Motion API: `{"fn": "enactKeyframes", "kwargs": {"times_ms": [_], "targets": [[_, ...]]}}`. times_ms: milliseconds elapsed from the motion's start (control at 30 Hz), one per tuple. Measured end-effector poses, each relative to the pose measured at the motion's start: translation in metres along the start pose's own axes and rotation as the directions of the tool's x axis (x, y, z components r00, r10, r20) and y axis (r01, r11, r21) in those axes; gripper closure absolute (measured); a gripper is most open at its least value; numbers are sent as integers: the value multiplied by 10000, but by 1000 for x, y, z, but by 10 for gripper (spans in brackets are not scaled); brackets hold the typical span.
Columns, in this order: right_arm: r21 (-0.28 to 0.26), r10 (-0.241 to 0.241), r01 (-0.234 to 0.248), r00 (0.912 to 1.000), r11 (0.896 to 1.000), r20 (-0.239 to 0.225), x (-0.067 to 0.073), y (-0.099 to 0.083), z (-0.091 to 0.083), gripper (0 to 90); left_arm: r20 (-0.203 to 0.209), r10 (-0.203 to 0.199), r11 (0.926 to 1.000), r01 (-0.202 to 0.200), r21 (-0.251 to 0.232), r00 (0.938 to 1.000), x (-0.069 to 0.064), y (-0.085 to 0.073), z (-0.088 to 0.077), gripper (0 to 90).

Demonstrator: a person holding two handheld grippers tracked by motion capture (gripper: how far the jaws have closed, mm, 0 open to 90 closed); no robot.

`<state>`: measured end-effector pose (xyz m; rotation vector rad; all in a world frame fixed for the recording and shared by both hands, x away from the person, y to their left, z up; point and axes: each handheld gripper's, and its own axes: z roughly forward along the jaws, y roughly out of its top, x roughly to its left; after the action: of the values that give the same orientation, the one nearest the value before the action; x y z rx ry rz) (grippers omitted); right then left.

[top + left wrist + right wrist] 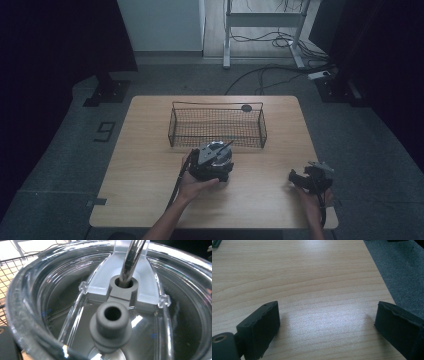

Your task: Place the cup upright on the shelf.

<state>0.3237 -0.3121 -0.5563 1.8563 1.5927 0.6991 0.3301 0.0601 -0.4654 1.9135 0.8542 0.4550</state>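
Note:
A clear round vessel (37, 297) stands on the table just in front of the wire basket (218, 125). Inside it are a frosted bridge piece, a grey knob (111, 325) and a shiny metal rod (130, 260) that passes through a grey collar. In the high view the vessel (220, 150) lies under my left gripper (214, 159), and the rod (227, 145) sticks out to the upper right. One black finger (6, 345) sits outside the rim at the lower left, the rim passes between the jaws, and the grip looks shut on it. My right gripper (327, 322) rests open over bare wood near the table's right front corner (295, 177).
The wire basket stands at the middle back of the wooden table (150, 165). A small dark disc (246, 107) lies behind it. The table's right edge and grey carpet (402, 267) are close to the right gripper. Cables and a desk frame lie on the floor beyond.

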Motion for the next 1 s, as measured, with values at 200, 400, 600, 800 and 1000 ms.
{"fn": "enactKeyframes", "kwargs": {"times_ms": [200,400,600,800,1000], "targets": [[-1,-2,2,10000,10000,-1,0,0,0,58,63,62,10000,-62,-72,10000,1,8,-9,38],[0,-1,1,10000,10000,0,0,0,0,58,112,8,9999,-7,-125,9999,3,15,-16,38],[-1,0,0,10000,10000,-2,0,0,0,59,103,-69,9998,71,-174,9999,7,22,-21,38],[1,11,-11,10000,10000,2,0,0,0,59,41,-45,9997,46,-224,10000,9,27,-26,38],[3,13,-13,10000,10000,-1,0,0,0,58,66,-63,9994,65,-350,10000,12,33,-32,39]]}}
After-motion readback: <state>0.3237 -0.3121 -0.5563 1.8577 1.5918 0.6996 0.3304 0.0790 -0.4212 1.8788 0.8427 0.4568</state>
